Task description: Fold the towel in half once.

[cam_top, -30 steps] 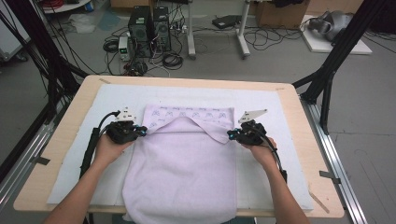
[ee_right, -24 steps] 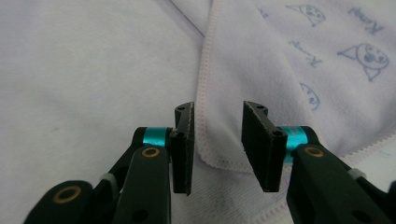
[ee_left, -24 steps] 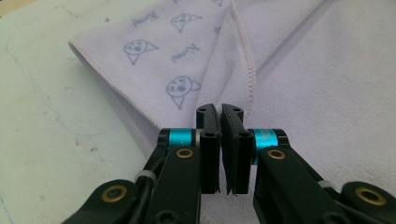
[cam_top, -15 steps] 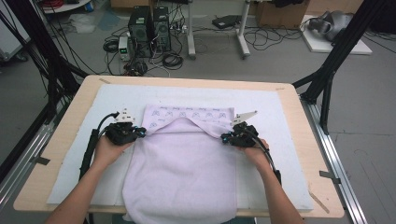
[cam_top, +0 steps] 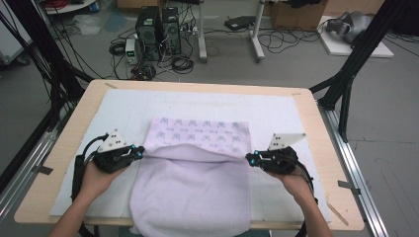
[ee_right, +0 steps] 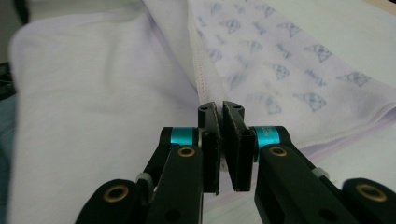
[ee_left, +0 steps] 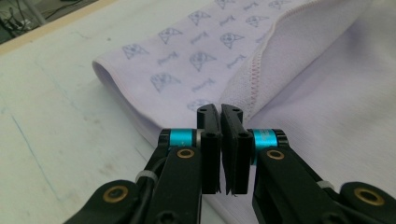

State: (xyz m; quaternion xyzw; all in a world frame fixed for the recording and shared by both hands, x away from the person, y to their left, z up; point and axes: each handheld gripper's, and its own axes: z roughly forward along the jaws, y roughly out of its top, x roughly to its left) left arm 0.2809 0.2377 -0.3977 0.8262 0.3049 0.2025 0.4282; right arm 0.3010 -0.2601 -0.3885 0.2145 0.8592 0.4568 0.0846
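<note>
Even, soft overhead light bathes the pale wooden counter (cam_top: 207, 89) with faint shadows; the high view is slightly grainy, while both gripper views blur toward the background.

Matt terry-cloth towel (cam_top: 192, 192), wooden table (cam_top: 316, 123)

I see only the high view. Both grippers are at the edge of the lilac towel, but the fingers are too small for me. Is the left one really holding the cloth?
Observer: Yes. In the left gripper view the left gripper has its fingers shut, with the hemmed edge of the towel pinched between them.
Operator: And the right one?
Observer: The same. The right gripper is shut on the towel edge, just below the pink stitched hem.
Operator: What lies under the lifted layer?
Observer: The printed side of the towel, with small blue triangle motifs, lying flat on the white table cover.
</note>
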